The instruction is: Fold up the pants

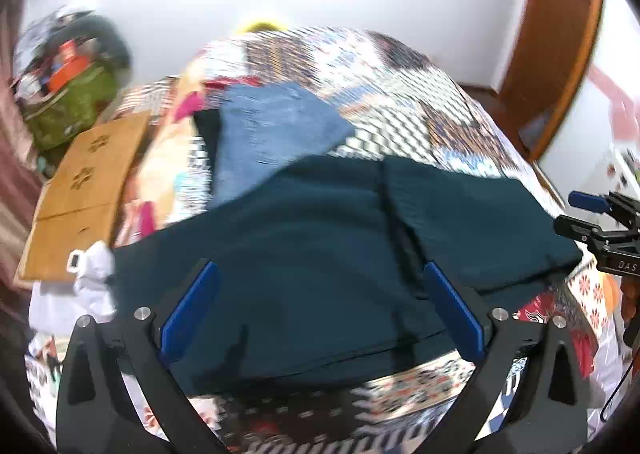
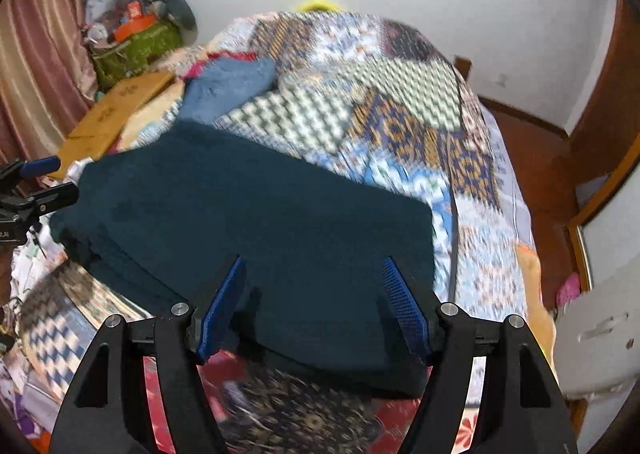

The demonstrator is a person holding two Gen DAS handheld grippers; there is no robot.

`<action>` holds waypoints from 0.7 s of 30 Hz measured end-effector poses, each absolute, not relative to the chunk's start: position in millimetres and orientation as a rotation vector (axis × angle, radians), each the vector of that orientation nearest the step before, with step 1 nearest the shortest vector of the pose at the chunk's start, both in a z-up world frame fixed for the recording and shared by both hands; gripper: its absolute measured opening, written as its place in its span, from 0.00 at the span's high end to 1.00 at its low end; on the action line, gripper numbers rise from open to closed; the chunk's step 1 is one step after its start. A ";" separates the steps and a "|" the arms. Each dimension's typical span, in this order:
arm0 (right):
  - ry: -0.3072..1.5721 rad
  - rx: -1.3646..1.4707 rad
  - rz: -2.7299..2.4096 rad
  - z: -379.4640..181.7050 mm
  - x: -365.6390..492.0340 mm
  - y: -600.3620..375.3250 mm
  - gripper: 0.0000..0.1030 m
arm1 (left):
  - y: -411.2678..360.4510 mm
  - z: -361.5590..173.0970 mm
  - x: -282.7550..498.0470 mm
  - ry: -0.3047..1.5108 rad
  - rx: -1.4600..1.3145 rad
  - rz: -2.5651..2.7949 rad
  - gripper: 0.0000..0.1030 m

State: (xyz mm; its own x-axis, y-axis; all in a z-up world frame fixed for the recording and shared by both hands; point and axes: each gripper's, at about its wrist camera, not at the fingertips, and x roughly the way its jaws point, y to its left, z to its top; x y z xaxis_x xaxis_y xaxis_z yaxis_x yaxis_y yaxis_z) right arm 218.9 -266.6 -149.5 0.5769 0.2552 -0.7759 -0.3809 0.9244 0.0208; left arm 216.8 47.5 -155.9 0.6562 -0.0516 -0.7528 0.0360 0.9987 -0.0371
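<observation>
Pants (image 1: pixel 320 238) lay folded in a compact dark teal stack on the bed (image 2: pixel 400 126); left gripper (image 1: pixel 320 308) and right gripper (image 2: pixel 316 304) gaped empty, little apparently remaining.

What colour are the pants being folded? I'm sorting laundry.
Dark teal pants, clearest in the right wrist view.

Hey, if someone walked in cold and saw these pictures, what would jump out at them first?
The dark teal pants lying folded across the near end of the bed, with both open grippers, left and right, above them. Then the busy patchwork quilt beneath, and a blue garment further up the bed.
</observation>
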 end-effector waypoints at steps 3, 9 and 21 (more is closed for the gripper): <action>0.842 -0.142 0.410 -137.6 220.3 -251.0 0.34 | 79.5 -150.0 206.0 0.831 -0.069 0.021 0.00; 0.799 -0.129 0.494 -128.1 227.8 -201.7 0.34 | 152.7 -170.8 187.4 0.916 -0.244 0.139 0.00; 0.960 -0.231 0.522 -195.3 233.1 -150.8 0.34 | 223.2 -257.0 147.1 1.084 -0.680 0.094 0.00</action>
